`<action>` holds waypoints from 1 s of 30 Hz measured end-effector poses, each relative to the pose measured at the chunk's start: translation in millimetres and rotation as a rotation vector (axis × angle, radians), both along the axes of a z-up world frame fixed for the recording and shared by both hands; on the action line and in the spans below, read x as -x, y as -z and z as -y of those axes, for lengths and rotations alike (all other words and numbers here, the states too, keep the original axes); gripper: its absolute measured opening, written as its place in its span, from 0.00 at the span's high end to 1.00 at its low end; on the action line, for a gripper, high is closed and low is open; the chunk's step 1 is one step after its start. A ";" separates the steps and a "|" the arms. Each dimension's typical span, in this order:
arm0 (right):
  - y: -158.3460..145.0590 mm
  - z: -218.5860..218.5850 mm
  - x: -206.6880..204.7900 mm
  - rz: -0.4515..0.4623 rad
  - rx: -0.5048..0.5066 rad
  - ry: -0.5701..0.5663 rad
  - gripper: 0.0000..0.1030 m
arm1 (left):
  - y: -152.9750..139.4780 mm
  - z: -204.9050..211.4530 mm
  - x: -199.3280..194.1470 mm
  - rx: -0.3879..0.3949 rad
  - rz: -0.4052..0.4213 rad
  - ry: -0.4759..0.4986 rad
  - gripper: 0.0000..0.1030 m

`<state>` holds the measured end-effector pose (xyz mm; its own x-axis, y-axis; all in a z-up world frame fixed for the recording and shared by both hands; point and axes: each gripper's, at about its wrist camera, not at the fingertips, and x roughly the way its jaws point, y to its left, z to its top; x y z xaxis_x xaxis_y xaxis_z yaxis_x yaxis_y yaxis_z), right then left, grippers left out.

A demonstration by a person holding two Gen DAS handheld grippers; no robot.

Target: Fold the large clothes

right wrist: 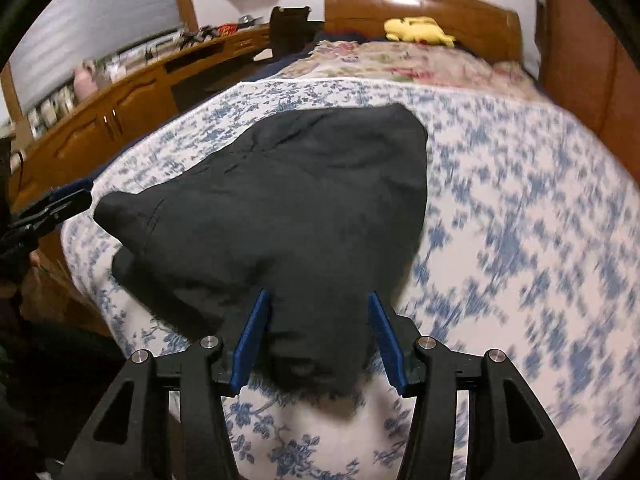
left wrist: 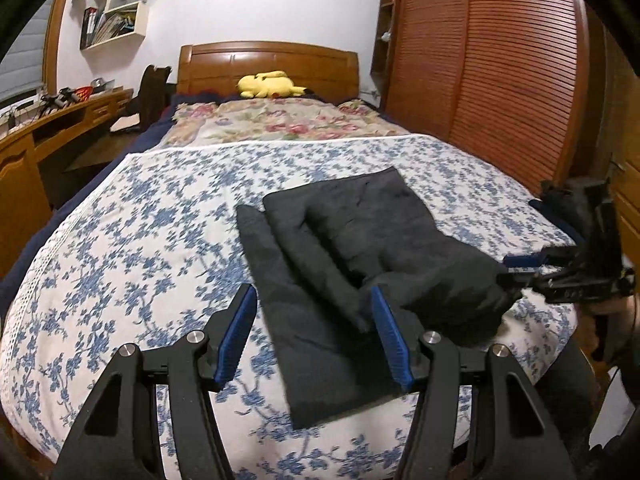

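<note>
A dark grey garment point(left wrist: 360, 248) lies partly folded on the blue-flowered bedspread point(left wrist: 120, 240), with a flat strip reaching toward the bed's near edge. My left gripper point(left wrist: 312, 300) is open, its blue pads on either side of that strip, just above it. My right gripper point(right wrist: 318, 304) is open with the garment's point(right wrist: 288, 200) bunched near corner between its pads, not clamped. The right gripper also shows in the left wrist view point(left wrist: 520, 270) at the garment's right end. The left gripper shows at the left edge of the right wrist view point(right wrist: 68, 200).
A yellow plush toy point(left wrist: 270, 84) lies by the wooden headboard point(left wrist: 268, 60). A floral quilt point(left wrist: 280, 120) covers the bed's far end. A wooden desk point(left wrist: 48, 128) runs along the left. A slatted wardrobe point(left wrist: 500, 80) stands on the right.
</note>
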<state>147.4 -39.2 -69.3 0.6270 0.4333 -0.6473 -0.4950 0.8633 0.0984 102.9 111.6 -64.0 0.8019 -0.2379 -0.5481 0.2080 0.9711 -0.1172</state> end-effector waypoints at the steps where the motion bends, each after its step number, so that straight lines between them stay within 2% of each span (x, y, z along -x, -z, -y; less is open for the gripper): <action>1: 4.3 3.4 -0.1 -0.011 -0.022 0.002 0.48 | -0.5 2.2 -0.3 0.000 0.002 0.004 0.41; 6: 5.7 -1.5 -1.5 0.004 -0.035 0.014 0.48 | -2.6 18.2 -0.6 -0.017 0.005 0.035 0.41; 7: 2.9 9.6 9.1 0.002 -0.044 0.014 0.47 | -2.4 20.2 -0.7 -0.019 0.004 0.038 0.41; 16: 2.4 39.1 22.1 0.000 -0.054 0.012 0.44 | 3.7 38.0 -5.0 -0.051 -0.017 0.066 0.41; 30: 1.5 37.4 19.4 -0.022 -0.050 0.016 0.41 | 12.7 50.8 -7.7 -0.092 -0.034 0.093 0.44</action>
